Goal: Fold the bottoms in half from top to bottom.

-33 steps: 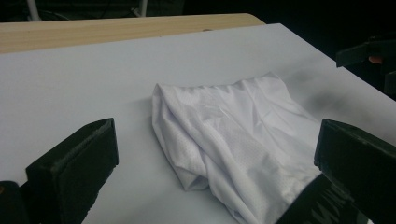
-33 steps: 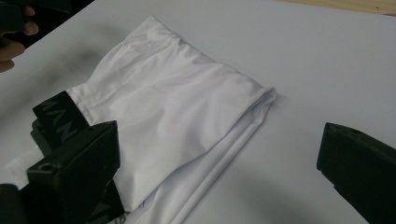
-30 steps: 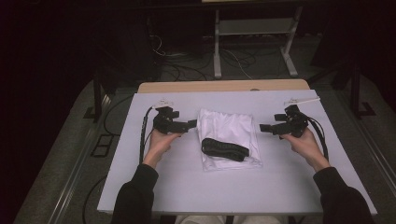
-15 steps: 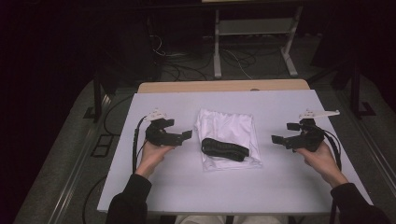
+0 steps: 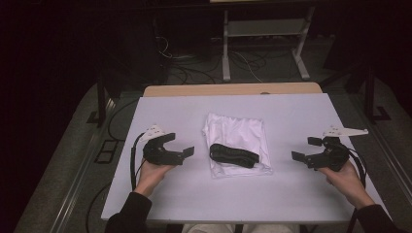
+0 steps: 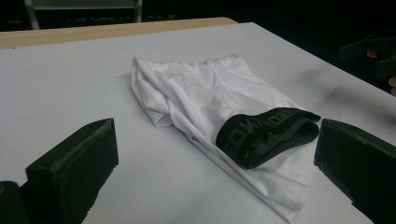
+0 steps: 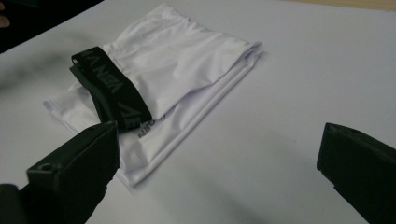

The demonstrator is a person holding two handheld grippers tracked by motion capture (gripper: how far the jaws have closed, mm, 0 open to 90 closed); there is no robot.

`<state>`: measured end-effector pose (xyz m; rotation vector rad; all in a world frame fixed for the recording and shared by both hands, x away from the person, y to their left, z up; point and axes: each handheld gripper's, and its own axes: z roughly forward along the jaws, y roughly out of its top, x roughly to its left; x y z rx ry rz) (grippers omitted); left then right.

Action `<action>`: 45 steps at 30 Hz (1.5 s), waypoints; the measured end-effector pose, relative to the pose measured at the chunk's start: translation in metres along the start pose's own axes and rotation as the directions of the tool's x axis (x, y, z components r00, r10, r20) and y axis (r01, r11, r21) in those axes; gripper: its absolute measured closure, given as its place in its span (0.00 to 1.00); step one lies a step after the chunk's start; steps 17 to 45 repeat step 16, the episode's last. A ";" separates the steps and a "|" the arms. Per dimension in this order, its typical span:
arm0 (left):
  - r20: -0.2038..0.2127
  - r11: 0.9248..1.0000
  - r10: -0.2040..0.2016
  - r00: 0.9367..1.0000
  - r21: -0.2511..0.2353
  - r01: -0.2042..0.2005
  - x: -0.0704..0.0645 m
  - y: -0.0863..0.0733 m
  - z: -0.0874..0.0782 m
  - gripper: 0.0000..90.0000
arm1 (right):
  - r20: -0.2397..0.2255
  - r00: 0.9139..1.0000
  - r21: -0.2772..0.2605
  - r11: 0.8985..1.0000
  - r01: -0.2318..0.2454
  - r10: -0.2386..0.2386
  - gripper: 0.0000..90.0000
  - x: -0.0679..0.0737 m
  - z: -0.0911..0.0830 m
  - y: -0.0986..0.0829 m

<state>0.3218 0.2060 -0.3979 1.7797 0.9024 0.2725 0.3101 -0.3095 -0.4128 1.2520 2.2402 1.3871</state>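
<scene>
A folded white garment (image 5: pixel 239 137) lies at the middle of the pale table (image 5: pixel 291 111), with its black lettered waistband (image 5: pixel 233 155) across the near end. My left gripper (image 5: pixel 180 144) is held to the left of it, open and empty, jaws pointing at the cloth. My right gripper (image 5: pixel 304 148) is held to the right, also open and empty. In the left gripper view the garment (image 6: pixel 210 93) and waistband (image 6: pixel 266 135) lie beyond the wide-apart fingers (image 6: pixel 79 163). In the right gripper view the waistband (image 7: pixel 112 88) sits just past the left finger (image 7: pixel 79 172).
A wooden strip (image 5: pixel 233 90) runs along the table's far edge. Beyond it, on the dark floor, stand a metal frame (image 5: pixel 262 34) and loose cables (image 5: pixel 175 63). Bare table surface lies around the garment on every side.
Both hands have drawn back toward the near edge and outward, away from the garment. The garment has stayed put.
</scene>
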 end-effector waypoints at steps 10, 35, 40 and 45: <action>-0.021 1.000 -0.009 1.000 -0.016 0.008 0.000 -0.014 -0.020 0.00 | 0.017 1.000 0.009 1.000 0.007 -0.007 0.00 0.005 -0.015 -0.021; -0.022 1.000 -0.010 1.000 -0.027 0.009 0.000 -0.019 -0.024 0.00 | 0.017 1.000 0.012 1.000 0.024 -0.025 0.00 0.009 -0.014 -0.025; -0.022 1.000 -0.010 1.000 -0.027 0.009 0.000 -0.019 -0.024 0.00 | 0.017 1.000 0.012 1.000 0.024 -0.025 0.00 0.009 -0.014 -0.025; -0.022 1.000 -0.010 1.000 -0.027 0.009 0.000 -0.019 -0.024 0.00 | 0.017 1.000 0.012 1.000 0.024 -0.025 0.00 0.009 -0.014 -0.025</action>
